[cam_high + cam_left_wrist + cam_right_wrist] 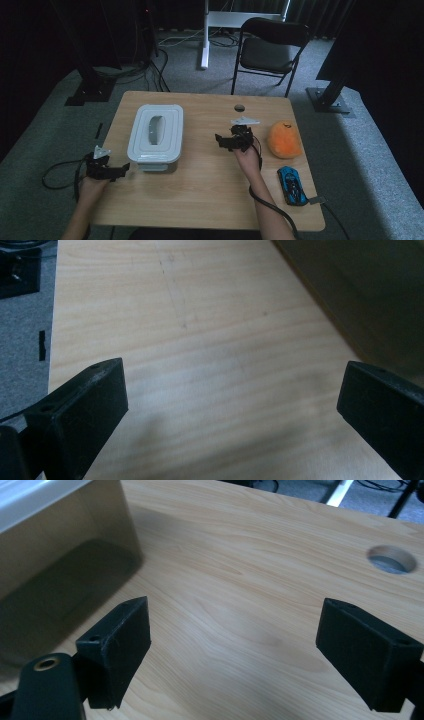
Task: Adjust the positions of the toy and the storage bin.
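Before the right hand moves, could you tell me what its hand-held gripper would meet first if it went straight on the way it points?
Probably nothing soon: the right hand-held gripper, open, faces bare table. The container lies off to one side, though depth is unclear.

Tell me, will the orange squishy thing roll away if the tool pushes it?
Probably not far. The orange plush looks soft and sits broad and slumped on the table, so it would likely slide or flop rather than roll. It looks light for its size, and should squash under the right tool, whose jaws stand open beside it.
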